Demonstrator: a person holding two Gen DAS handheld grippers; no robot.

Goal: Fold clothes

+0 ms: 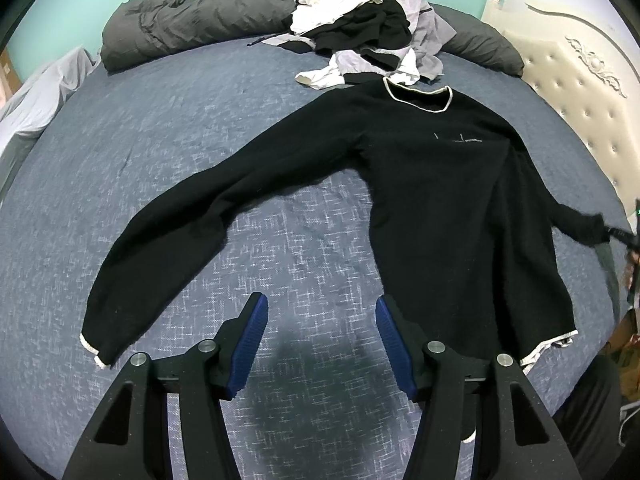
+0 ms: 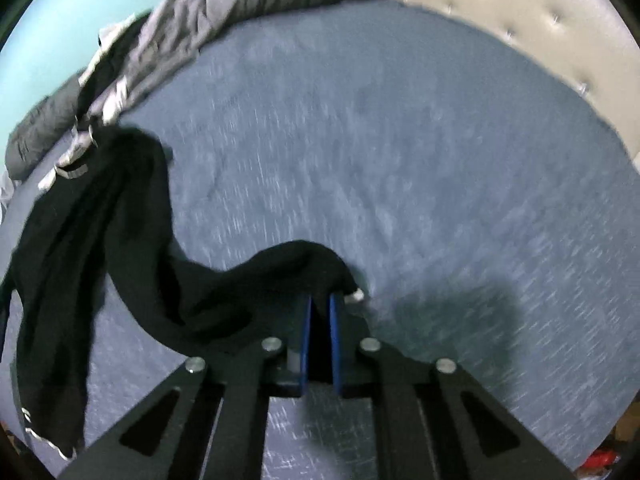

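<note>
Left wrist view is showing the black sweater lying flat on the bed, beyond the left tool, whose jaws are standing spread and touching nothing. Small chest stitching is proving unreadable. The right tool is pinching one sleeve near the headboard edge.

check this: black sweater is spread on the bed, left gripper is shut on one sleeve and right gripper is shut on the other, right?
Not quite. The left gripper is open and holds nothing, hovering over the bed, as the left wrist view shows. The rest stands: the black sweater is spread on the bed, and the right gripper is shut on a sleeve.
</note>
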